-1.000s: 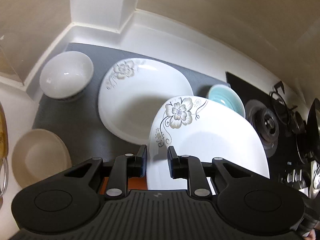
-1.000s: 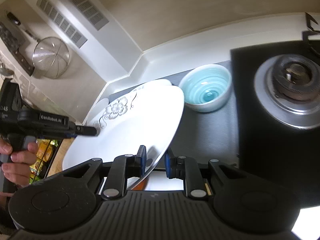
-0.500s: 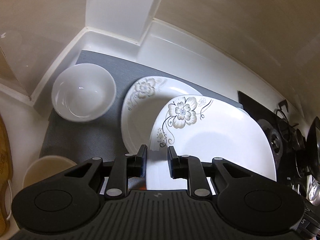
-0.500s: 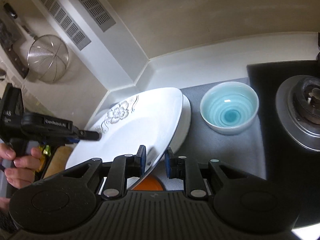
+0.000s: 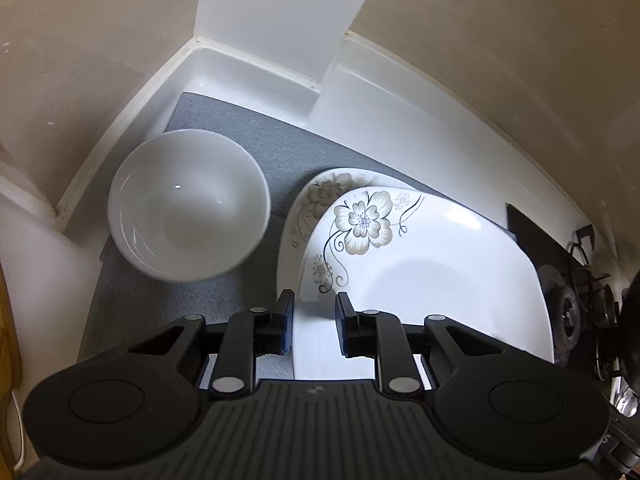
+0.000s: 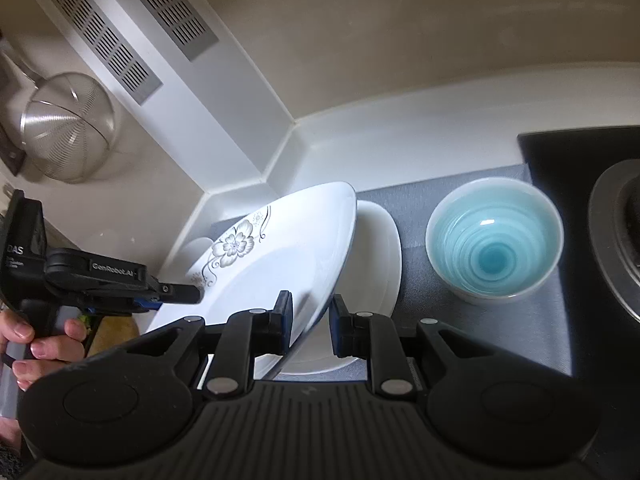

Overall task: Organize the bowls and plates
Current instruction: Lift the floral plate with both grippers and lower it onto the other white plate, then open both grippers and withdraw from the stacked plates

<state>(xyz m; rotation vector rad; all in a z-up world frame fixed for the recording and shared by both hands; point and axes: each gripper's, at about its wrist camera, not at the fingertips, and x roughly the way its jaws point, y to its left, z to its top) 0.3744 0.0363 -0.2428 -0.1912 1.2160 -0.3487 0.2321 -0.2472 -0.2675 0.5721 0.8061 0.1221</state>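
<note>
Both grippers hold one white flowered plate (image 5: 432,276), tilted, over a second flowered plate (image 5: 316,194) that lies on the grey mat (image 5: 248,136). My left gripper (image 5: 314,312) is shut on the held plate's near rim. My right gripper (image 6: 308,316) is shut on its opposite rim (image 6: 332,264). The lower plate (image 6: 380,248) shows to the right under the held one. A white bowl (image 5: 188,204) stands left of the plates. A light blue bowl (image 6: 494,240) stands right of them.
White counter walls and a corner column (image 5: 280,20) close in the back of the mat. A black gas hob (image 6: 616,216) lies to the right, beyond the blue bowl. A metal strainer (image 6: 68,136) hangs on the left wall.
Both grippers carried the held plate toward the back left, over the lower plate. The held plate now covers most of it. The beige bowl has left the left wrist view.
</note>
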